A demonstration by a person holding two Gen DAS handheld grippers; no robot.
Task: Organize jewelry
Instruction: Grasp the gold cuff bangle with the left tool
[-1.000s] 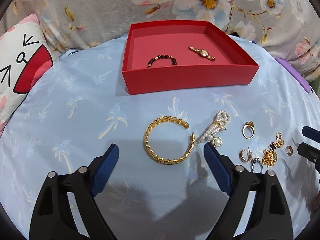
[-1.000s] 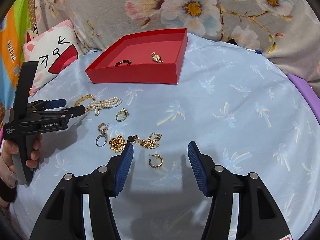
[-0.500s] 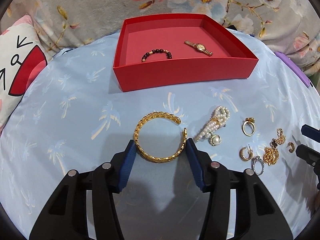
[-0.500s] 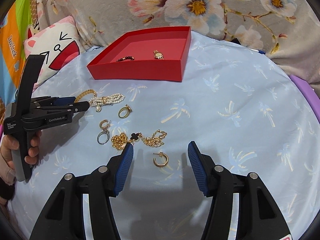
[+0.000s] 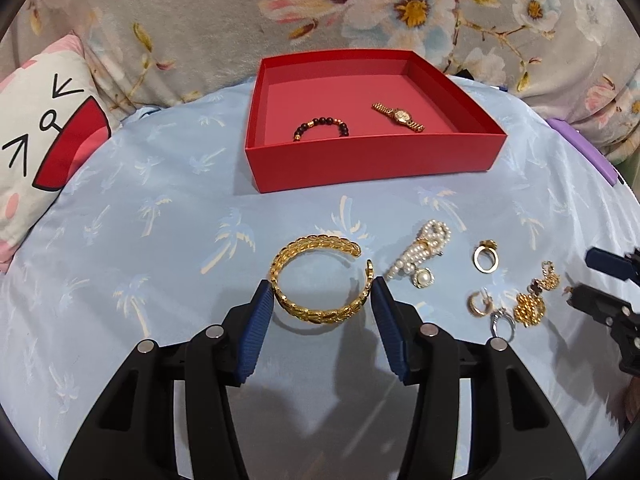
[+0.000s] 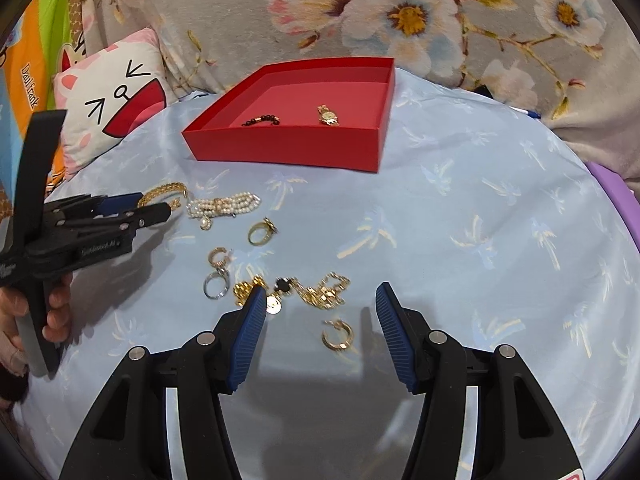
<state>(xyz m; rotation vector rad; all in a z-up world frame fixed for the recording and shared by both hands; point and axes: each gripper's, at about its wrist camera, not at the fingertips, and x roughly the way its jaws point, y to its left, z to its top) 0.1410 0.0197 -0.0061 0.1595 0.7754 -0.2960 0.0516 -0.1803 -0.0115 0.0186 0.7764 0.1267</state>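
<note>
A red box (image 5: 372, 160) at the back holds a dark bead bracelet (image 5: 321, 127) and a gold watch (image 5: 398, 116). My left gripper (image 5: 322, 292) is shut on the gold cuff bracelet (image 5: 320, 280), its blue pads touching both sides. A pearl bracelet (image 5: 420, 256), a gold ring (image 5: 486, 258), hoop earrings and a gold chain (image 5: 532, 304) lie to its right. My right gripper (image 6: 320, 300) is open above a gold hoop earring (image 6: 338, 334), with the gold chain necklace (image 6: 316, 290) just ahead. The box (image 6: 288, 146) also shows in the right wrist view.
All lies on a light blue cloth with palm prints (image 5: 140, 240). A cat-face pillow (image 5: 44, 140) is at the left. A floral blanket (image 5: 360, 8) rises behind the box. A purple object (image 5: 580, 148) sits at the right edge.
My left gripper moved forward and closed from wide open onto the gold cuff. My right gripper edged forward toward the chain and stayed open.
</note>
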